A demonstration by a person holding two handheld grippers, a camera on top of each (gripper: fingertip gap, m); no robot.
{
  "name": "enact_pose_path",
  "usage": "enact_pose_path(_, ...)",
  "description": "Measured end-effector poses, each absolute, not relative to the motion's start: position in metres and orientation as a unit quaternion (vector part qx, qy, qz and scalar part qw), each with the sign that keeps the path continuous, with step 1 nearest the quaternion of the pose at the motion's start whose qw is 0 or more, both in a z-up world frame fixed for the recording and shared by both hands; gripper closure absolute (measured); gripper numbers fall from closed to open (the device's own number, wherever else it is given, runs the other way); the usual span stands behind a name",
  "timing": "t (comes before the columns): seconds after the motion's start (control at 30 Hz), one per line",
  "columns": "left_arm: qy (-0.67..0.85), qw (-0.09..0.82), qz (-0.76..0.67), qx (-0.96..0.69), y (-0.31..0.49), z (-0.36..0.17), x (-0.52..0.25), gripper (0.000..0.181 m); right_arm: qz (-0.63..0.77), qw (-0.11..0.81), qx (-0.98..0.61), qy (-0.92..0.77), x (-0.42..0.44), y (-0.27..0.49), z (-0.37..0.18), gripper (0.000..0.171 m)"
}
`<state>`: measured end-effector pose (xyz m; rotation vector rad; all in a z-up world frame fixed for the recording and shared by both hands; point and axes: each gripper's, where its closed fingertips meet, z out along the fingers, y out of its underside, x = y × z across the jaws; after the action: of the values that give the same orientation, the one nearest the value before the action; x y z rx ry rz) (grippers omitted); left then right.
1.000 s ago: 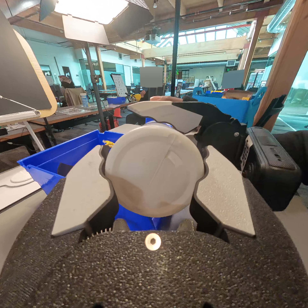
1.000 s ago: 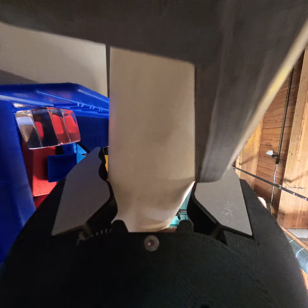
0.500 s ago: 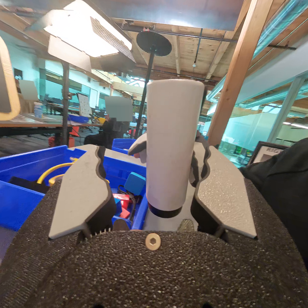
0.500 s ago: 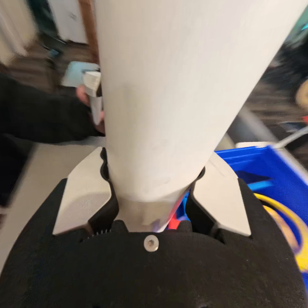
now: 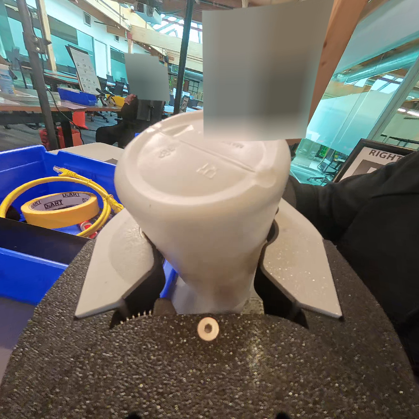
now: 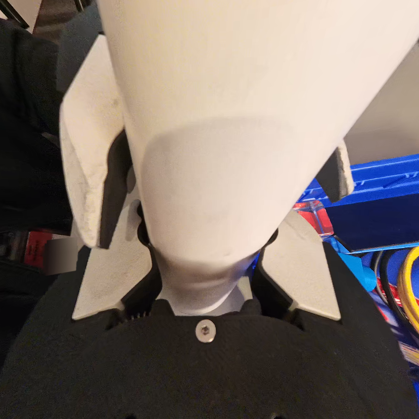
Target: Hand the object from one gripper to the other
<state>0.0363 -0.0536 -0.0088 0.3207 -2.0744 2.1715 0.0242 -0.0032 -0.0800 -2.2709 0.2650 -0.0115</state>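
A white plastic bottle sits between the fingers of my left gripper, its base turned up towards the camera. Both left fingers press its sides, so the left gripper is shut on it. In the right wrist view the same bottle fills the frame, and my right gripper is shut on its narrower end. The left gripper's fingers clasp the bottle farther along. The bottle hides the right gripper in the left wrist view.
A blue bin on the left holds a yellow tape roll and a yellow cable. A person's black sleeve is on the right. The bin and a clear red block lie to the right. The left gripper's tips are roughly 7 cm from the right gripper's.
Half a second ago the bottle stood upright in the right gripper with a gap to the left gripper's fingers. Now the left fingers press on it and its base tilts towards the left camera.
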Motion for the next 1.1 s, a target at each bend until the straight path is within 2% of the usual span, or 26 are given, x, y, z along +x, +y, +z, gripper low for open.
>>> enact_pose_path(0.17, -0.624, 0.031, 0.761, 0.177, -0.032, 0.01, 0.064, 0.08, -0.105, 0.431, -0.885, 0.141, 0.049, -0.01, -0.06, 0.077)
enact_pose_path(0.23, -0.58, 0.011, 0.784, 0.219, -0.014, 0.02, 0.08, 0.081, -0.173, 0.417, -0.877, 0.166, 0.063, -0.018, -0.055, 0.066)
enact_pose_path(0.4, -0.497, -0.031, 0.826, 0.264, 0.018, 0.037, 0.096, 0.081, -0.316, 0.399, -0.843, 0.176, 0.072, -0.02, -0.047, 0.06)
enact_pose_path(0.53, -0.503, -0.029, 0.829, 0.243, 0.003, 0.036, 0.082, 0.081, -0.411, 0.37, -0.822, 0.138, 0.071, -0.016, -0.045, 0.055)
enact_pose_path(0.67, -0.52, -0.028, 0.825, 0.221, -0.011, 0.032, 0.07, 0.081, -0.427, 0.348, -0.824, 0.134, 0.067, -0.022, -0.057, 0.064)
enact_pose_path(0.83, -0.525, -0.04, 0.829, 0.187, -0.021, 0.035, 0.054, 0.081, -0.409, 0.338, -0.836, 0.138, 0.058, -0.026, -0.07, 0.065)
enact_pose_path(0.9, -0.531, -0.054, 0.827, 0.176, -0.025, 0.036, 0.049, 0.081, -0.411, 0.332, -0.838, 0.138, 0.056, -0.025, -0.076, 0.06)
enact_pose_path(1.0, -0.556, -0.051, 0.816, 0.151, -0.033, 0.034, 0.043, 0.081, -0.403, 0.352, -0.832, 0.147, 0.054, -0.031, -0.075, 0.064)
enact_pose_path(1.1, -0.566, 0.003, 0.818, 0.104, -0.039, 0.041, 0.026, 0.091, -0.341, 0.412, -0.829, 0.166, 0.04, -0.032, -0.072, 0.068)
